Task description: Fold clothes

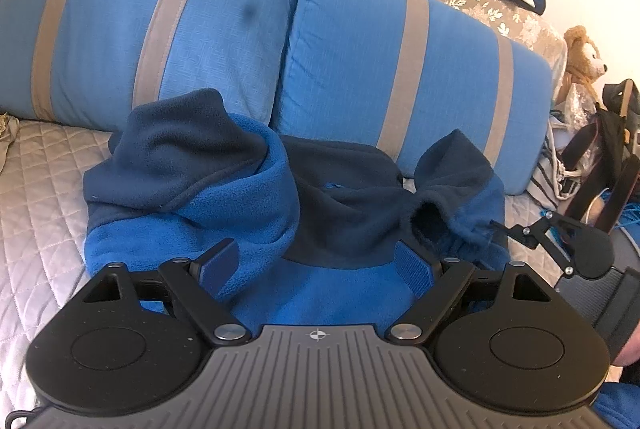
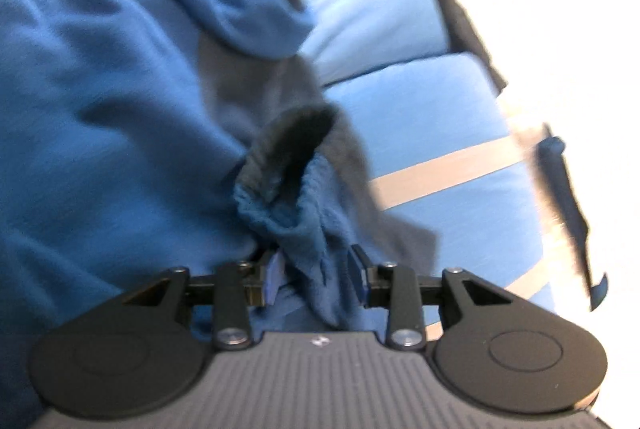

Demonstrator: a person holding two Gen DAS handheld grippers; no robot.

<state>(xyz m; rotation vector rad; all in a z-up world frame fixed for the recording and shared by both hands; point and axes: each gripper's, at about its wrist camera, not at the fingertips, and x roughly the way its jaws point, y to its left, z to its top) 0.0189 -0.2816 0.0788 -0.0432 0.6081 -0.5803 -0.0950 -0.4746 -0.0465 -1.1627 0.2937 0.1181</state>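
a soft fleece top in bright blue and dark navy (image 1: 192, 197) lies in a bumpy heap on the quilted silver bed cover (image 1: 36, 181), right up against two big blue pillows with grey stripes (image 1: 224, 29). it is not flat and it is not a neat fold; one sleeve is flopped over the left side and the dark collar part sags in the middle. the left gripper (image 1: 318, 263) hangs over the near edge of the top with its fingers wide apart, and nothing sits between them. the right gripper (image 2: 316, 275) is at the sleeve cuff (image 2: 286, 173), and its fingers have a bunch of that blue cloth between them; they look pressed onto it, though the picture is blurry there. in the left view you can see the right gripper over at the right side of the top. so i think the step in hand is moving this sleeve, either pulling it out straight or bringing it across the body, and i cannot tell which. the next move needs a firm hold on the cuff, and the loose left fingers could pin or catch the top so it does not slide. a small teddy bear (image 1: 586, 57) sits off to the side, far from the work.
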